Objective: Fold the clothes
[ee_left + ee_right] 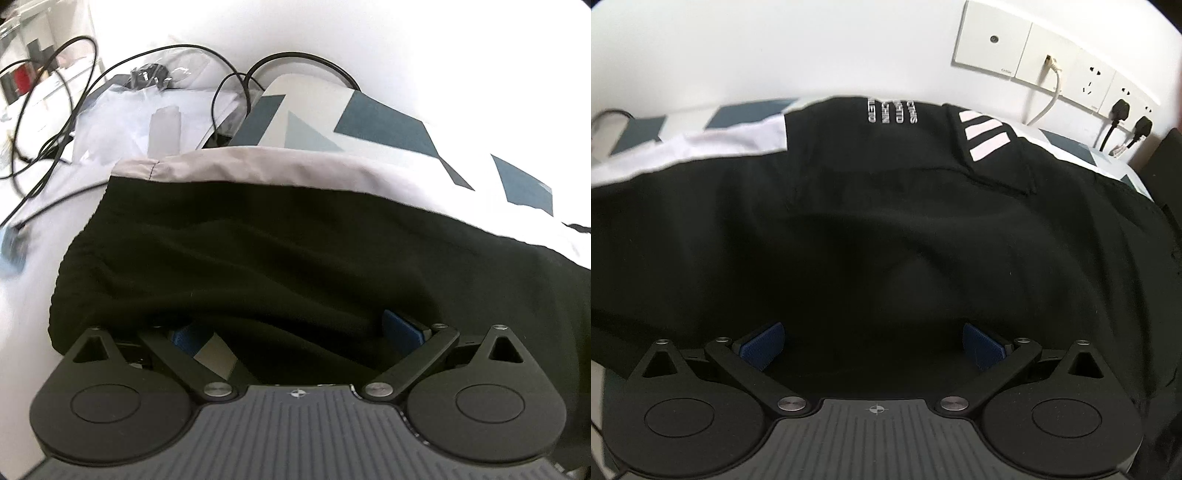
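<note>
A black garment (280,251) with a pale grey band (258,166) along its far edge lies spread on the patterned cloth (369,122). My left gripper (293,334) hangs just over its near part, jaws wide open, blue pads (402,330) apart, with a loose fold of black cloth lying between them. In the right wrist view the same black garment (886,240) shows white lettering (892,110) and three white stripes (986,136). My right gripper (873,345) is open over the black cloth, and its blue pads (762,345) press on nothing.
Black cables (55,122) loop over the white surface at the left, near a clear plastic bag (155,110). A white wall with socket plates (1034,59), a white cable (1049,92) and black plugs (1119,110) stands behind the table at the right.
</note>
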`<control>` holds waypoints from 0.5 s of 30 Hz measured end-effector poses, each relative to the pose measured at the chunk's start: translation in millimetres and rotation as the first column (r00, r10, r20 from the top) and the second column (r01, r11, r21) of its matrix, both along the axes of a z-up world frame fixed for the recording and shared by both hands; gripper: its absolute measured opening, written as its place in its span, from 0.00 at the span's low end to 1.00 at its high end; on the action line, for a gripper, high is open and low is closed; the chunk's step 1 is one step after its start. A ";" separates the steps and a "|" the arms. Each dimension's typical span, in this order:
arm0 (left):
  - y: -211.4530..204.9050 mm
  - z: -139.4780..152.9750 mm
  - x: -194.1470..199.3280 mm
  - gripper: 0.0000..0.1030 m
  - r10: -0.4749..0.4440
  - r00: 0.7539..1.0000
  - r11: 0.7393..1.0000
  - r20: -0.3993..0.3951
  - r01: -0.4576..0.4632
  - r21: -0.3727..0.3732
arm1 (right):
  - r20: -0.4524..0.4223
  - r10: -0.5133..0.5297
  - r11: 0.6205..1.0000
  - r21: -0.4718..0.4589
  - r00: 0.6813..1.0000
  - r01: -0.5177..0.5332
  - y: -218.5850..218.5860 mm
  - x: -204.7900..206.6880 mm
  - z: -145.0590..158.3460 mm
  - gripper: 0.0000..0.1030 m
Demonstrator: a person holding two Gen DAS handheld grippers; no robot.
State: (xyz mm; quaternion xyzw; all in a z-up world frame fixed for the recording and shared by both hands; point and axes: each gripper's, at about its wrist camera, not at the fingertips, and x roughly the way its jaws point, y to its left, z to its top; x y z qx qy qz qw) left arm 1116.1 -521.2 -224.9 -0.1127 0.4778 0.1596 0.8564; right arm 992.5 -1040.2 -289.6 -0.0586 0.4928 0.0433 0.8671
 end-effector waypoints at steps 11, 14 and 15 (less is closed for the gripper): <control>0.7 1.1 72.7 0.97 -0.012 0.999 0.999 0.032 0.010 0.053 | 0.019 -0.035 0.996 0.080 0.999 0.033 19.2 20.3 -5.0 0.99; 1.3 -0.4 93.6 0.97 -0.015 0.999 0.998 0.040 0.013 0.063 | 0.027 -0.025 0.996 0.083 0.999 0.023 26.4 31.2 -5.5 0.99; 0.5 -0.9 99.9 0.97 -0.022 0.999 0.997 0.043 0.019 0.070 | 0.030 -0.023 0.996 0.084 0.999 0.021 28.4 34.0 -5.8 0.99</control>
